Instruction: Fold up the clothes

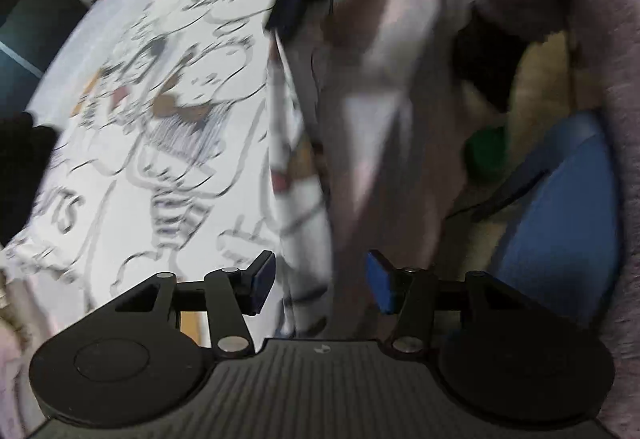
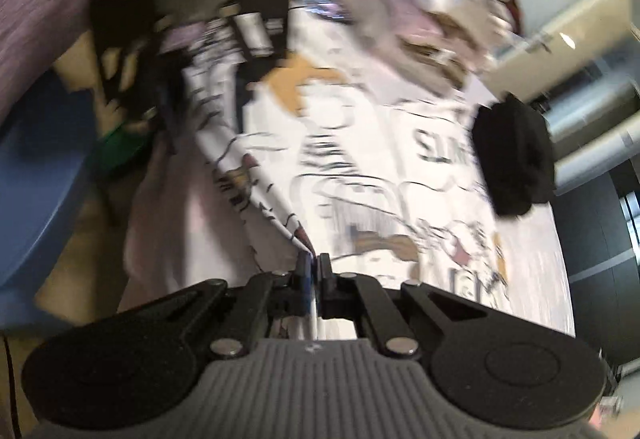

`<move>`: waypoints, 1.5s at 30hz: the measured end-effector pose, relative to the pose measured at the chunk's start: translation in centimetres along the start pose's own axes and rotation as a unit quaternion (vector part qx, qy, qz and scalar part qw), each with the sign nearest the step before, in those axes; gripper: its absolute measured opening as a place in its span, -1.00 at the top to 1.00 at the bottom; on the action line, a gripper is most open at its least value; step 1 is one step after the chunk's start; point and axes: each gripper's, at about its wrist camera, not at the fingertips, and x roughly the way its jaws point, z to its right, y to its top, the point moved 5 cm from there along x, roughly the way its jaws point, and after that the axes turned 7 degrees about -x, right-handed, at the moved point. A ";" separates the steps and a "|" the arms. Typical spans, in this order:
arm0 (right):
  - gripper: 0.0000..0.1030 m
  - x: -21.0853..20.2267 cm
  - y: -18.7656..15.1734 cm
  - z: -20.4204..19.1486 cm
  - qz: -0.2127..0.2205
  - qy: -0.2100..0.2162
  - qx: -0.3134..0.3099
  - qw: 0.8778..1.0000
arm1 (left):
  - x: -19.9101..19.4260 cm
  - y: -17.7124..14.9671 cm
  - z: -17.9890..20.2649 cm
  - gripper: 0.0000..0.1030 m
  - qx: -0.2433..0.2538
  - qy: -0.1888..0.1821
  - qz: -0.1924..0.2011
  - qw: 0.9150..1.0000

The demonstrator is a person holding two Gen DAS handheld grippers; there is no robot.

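Pinching a fold of the white printed cloth (image 2: 280,199), the right gripper (image 2: 314,271) is showing its jaws drawn tight together on the fabric, which is rising from the pads as a taut ridge running away toward the top left of that view. The rest of the cloth is lying spread flat to the right, with a dark bundle (image 2: 514,159) resting on it near the far edge. The left gripper (image 1: 320,281) is hanging with its jaws well apart and nothing between them, over the edge of the same cloth (image 1: 160,119); the greyish hanging fabric (image 1: 380,99) is lying just ahead of it, making the left the freer hand. Motion blur is smearing both views, so what garment this is stays unclear.
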 end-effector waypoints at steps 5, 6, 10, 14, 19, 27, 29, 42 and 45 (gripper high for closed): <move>0.94 0.5 0.0 2.1 0.004 -0.014 0.048 0.999 | 0.3 -0.7 -1.5 0.41 -0.052 0.032 -0.028 0.998; 0.94 0.6 -0.1 2.4 0.004 -0.016 0.056 0.998 | 0.4 -1.0 -1.7 0.47 -0.060 0.040 -0.038 0.997; 0.94 0.6 -0.3 3.5 0.001 -0.022 0.081 0.996 | 0.7 -2.2 -2.0 0.52 -0.074 0.070 -0.073 0.992; 0.94 1.0 -0.6 4.4 -0.006 -0.027 0.095 0.995 | -0.2 -3.1 -3.5 0.91 -0.106 0.092 -0.086 0.986; 0.94 1.6 -0.8 5.4 -0.018 -0.033 0.106 0.994 | -2.5 -2.5 -8.1 0.92 -0.162 0.096 -0.067 0.980; 0.95 4.5 -2.8 9.3 -0.066 -0.039 0.188 0.979 | -1.9 1.6 -16.9 0.83 -0.172 0.076 -0.039 0.981; 0.95 5.6 -3.6 10.2 -0.081 -0.039 0.211 0.973 | -0.4 1.9 -18.5 0.71 -0.168 0.072 -0.052 0.982; 0.94 8.0 -6.4 11.6 -0.094 -0.006 0.294 0.951 | 0.6 0.0 -22.4 0.23 -0.210 0.049 -0.081 0.973; 0.92 7.1 -5.6 11.0 -0.074 -0.002 0.289 0.955 | -0.7 0.0 -21.9 0.14 -0.217 0.037 -0.079 0.972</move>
